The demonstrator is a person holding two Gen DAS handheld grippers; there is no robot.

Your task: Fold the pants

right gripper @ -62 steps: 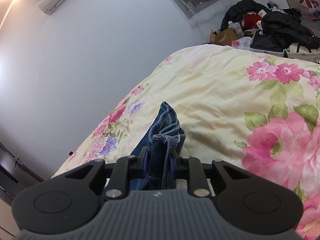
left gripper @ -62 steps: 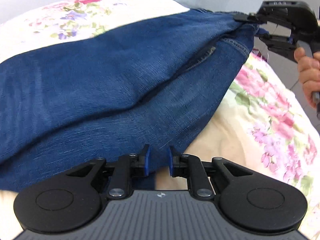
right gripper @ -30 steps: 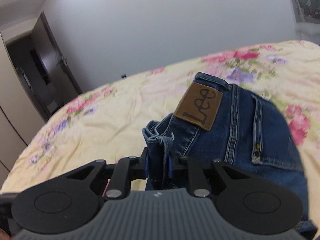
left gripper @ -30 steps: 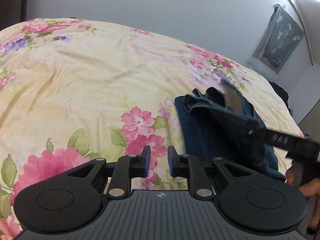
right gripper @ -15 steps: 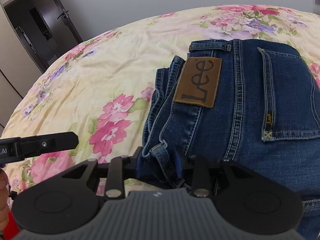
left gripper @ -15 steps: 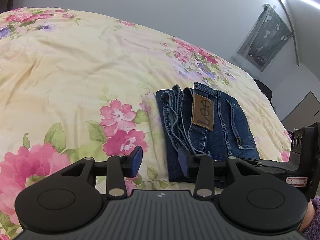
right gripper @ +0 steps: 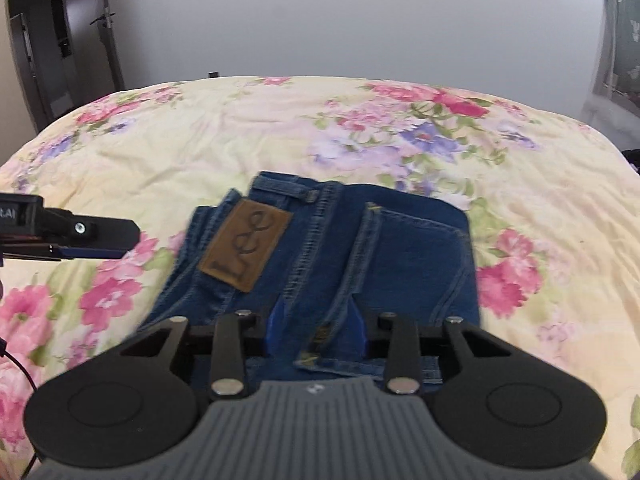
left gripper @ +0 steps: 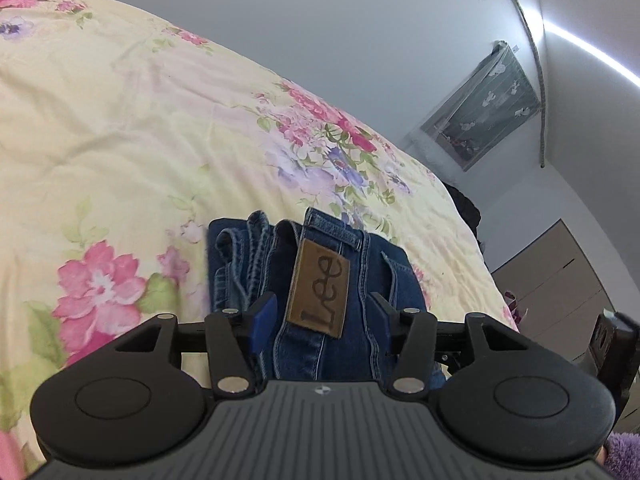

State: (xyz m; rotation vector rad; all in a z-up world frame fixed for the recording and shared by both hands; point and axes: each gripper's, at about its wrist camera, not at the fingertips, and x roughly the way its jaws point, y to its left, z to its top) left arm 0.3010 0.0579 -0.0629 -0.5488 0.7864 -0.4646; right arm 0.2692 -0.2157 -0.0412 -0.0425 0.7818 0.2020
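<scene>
The blue jeans (right gripper: pixel 332 248) lie folded in a compact stack on the bed, brown Lee patch (right gripper: pixel 245 252) facing up. My right gripper (right gripper: pixel 316 322) hovers over the near edge of the stack; its jaws are closing a little, with denim showing between them but the pads not pressing. My left gripper (left gripper: pixel 322 312) is at the stack's left side, jaws opening wide, with the patch (left gripper: pixel 318 290) and waistband folds (left gripper: pixel 240 256) showing between them, untouched. In the right wrist view the left gripper (right gripper: pixel 128 242) reaches in from the left edge, short of the jeans.
A cream floral duvet (right gripper: pixel 360 128) covers the whole bed around the jeans. A dark door (right gripper: pixel 60 48) stands at the back left, and a curtained window (left gripper: pixel 484 112) and a wardrobe (left gripper: pixel 560 292) at the right. A purple sleeve (left gripper: pixel 624 452) shows at the corner.
The right gripper has let go of the waistband it was holding and drawn back, leaving the jeans folded flat. The left gripper has opened wide and moved right, over the stack.
</scene>
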